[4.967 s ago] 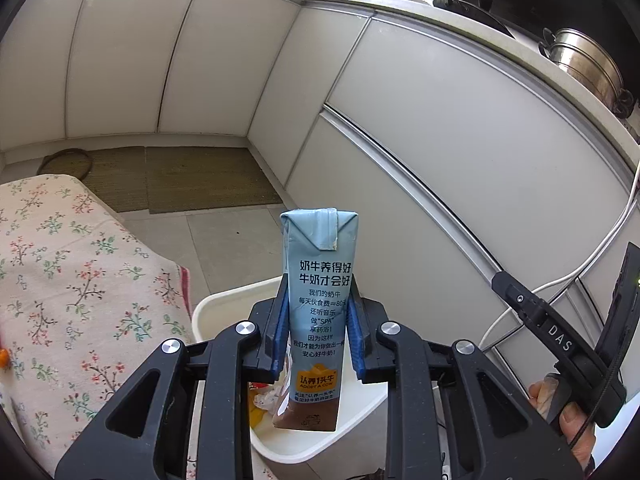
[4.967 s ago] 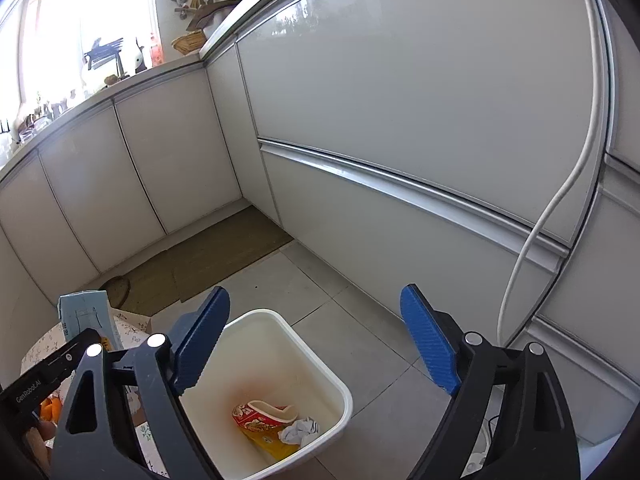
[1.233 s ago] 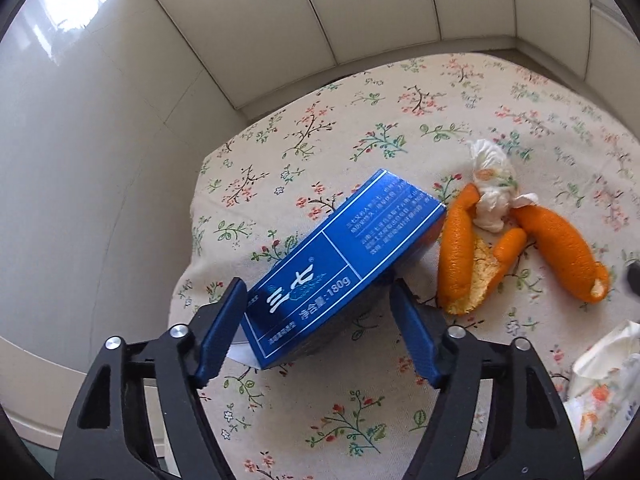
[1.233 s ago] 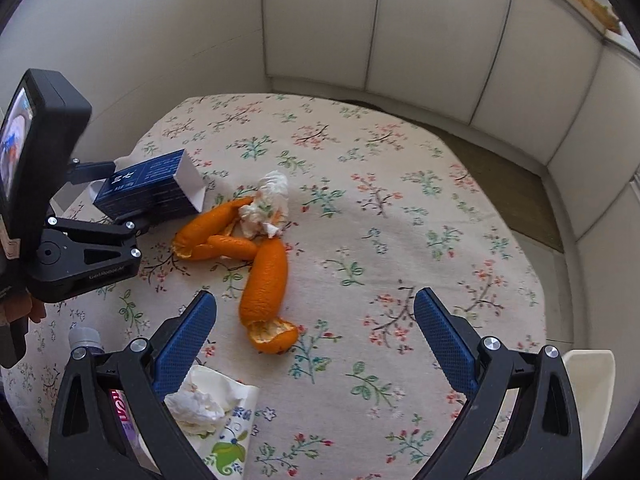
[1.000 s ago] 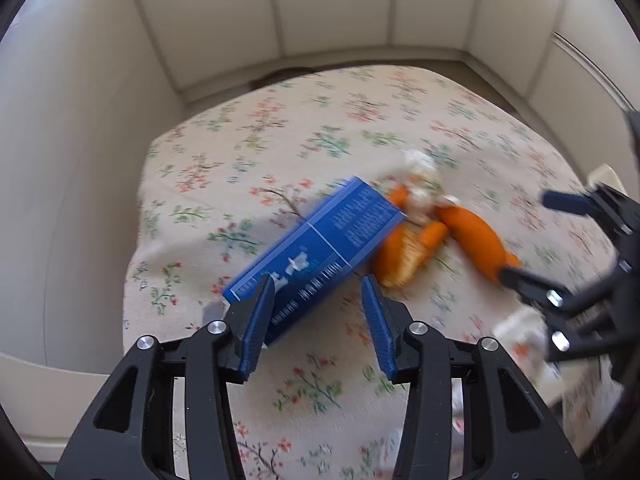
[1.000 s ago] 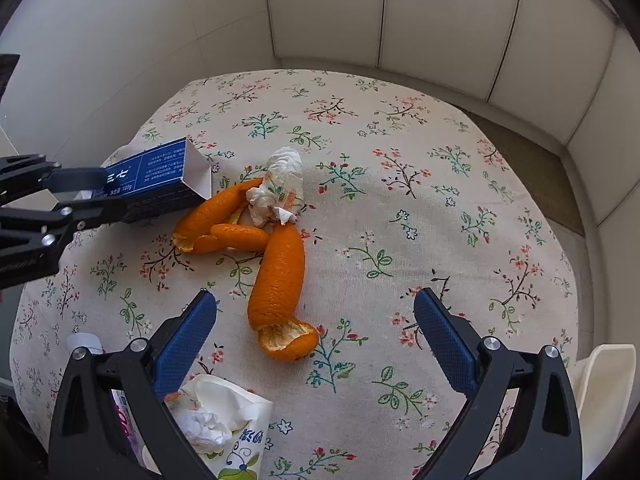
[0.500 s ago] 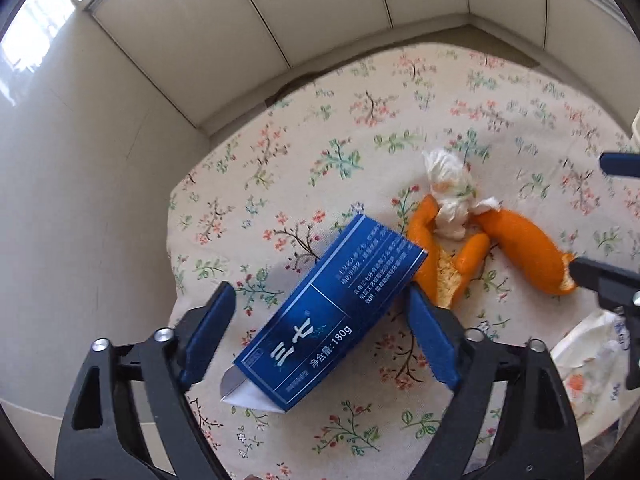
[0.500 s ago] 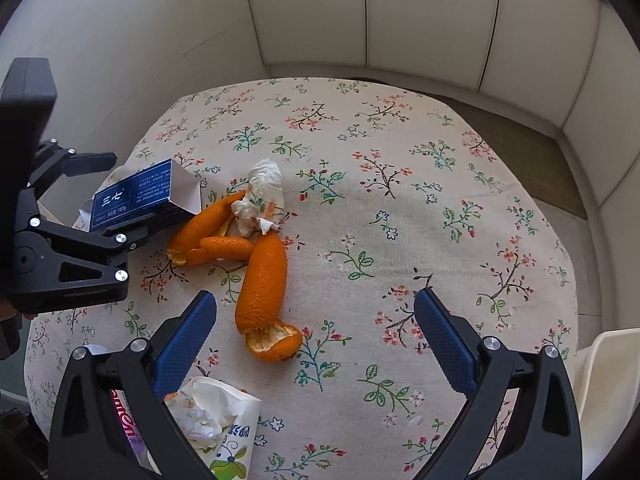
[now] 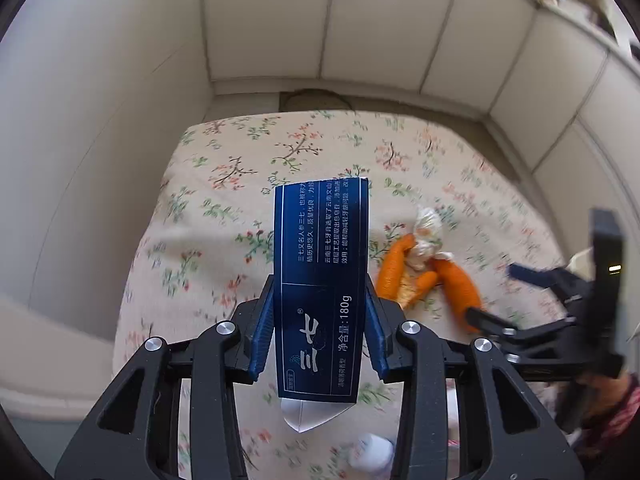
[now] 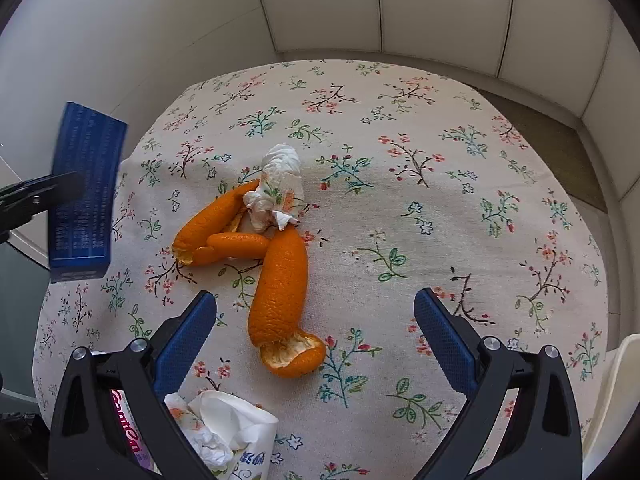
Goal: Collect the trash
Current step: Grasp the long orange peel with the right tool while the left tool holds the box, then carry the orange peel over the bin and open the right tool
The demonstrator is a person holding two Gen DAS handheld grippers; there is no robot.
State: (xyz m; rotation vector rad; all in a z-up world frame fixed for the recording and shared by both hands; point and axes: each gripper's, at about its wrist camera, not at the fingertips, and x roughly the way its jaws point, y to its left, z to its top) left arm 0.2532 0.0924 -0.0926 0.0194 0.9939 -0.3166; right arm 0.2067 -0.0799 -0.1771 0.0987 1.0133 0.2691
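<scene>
A dark blue carton (image 9: 320,240) with white print stands upright between the blue pads of my left gripper (image 9: 319,300). Its jaws are closing and the pads press on both of its sides. It hangs clear of the floral tablecloth (image 10: 440,160). In the right wrist view the same blue carton (image 10: 84,196) shows at the far left. Orange peels (image 10: 280,280) and a crumpled tissue (image 10: 280,184) lie mid-table. My right gripper (image 10: 314,308) hovers open above the peels, nothing between its pads. The peels (image 9: 452,280) and right gripper (image 9: 496,292) appear blurred in the left wrist view.
A tissue pack (image 10: 224,432) and a pink-lettered tube (image 10: 128,432) lie at the near edge. A white bin's rim (image 10: 616,380) shows beyond the table's right edge. White cabinet panels wall the table round, and a brown mat (image 10: 552,136) lies on the floor behind.
The left gripper's jaws, wide around the lying carton half a second ago, have closed on it, rolled it upright and lifted it off the cloth. The right gripper has hardly moved.
</scene>
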